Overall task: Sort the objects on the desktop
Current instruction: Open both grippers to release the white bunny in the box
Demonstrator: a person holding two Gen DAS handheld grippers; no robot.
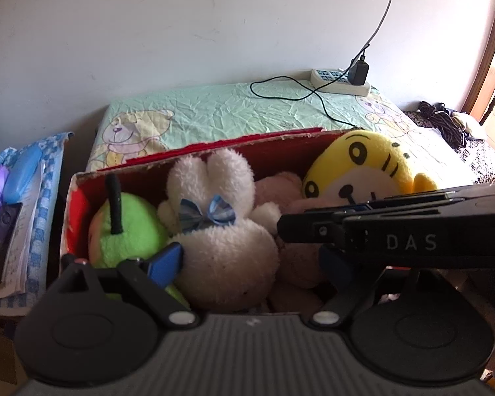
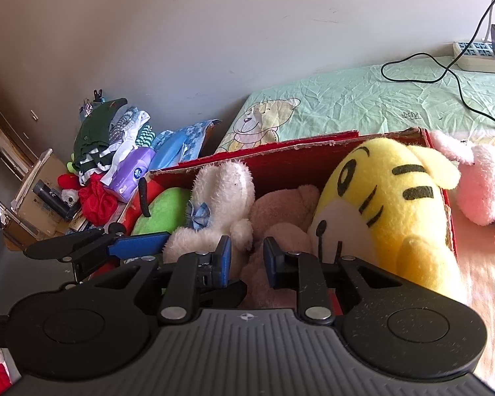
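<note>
The right gripper's point(image 2: 247, 260) blue-padded fingers stand part open, empty, over the beige plush bear point(image 2: 280, 217) in the red cardboard box point(image 2: 280, 161). The left gripper point(image 1: 250, 257) gapes wide around the fluffy white plush rabbit point(image 1: 221, 231) — soft, light, squashy; best pinched at the body.

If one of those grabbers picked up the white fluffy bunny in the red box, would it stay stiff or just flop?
The white bunny would probably flop: its fuzzy body looks stuffed and already slumps against the green toy. It likely weighs little for its bulk. The fingers might sink into the fur rather than slip.
</note>
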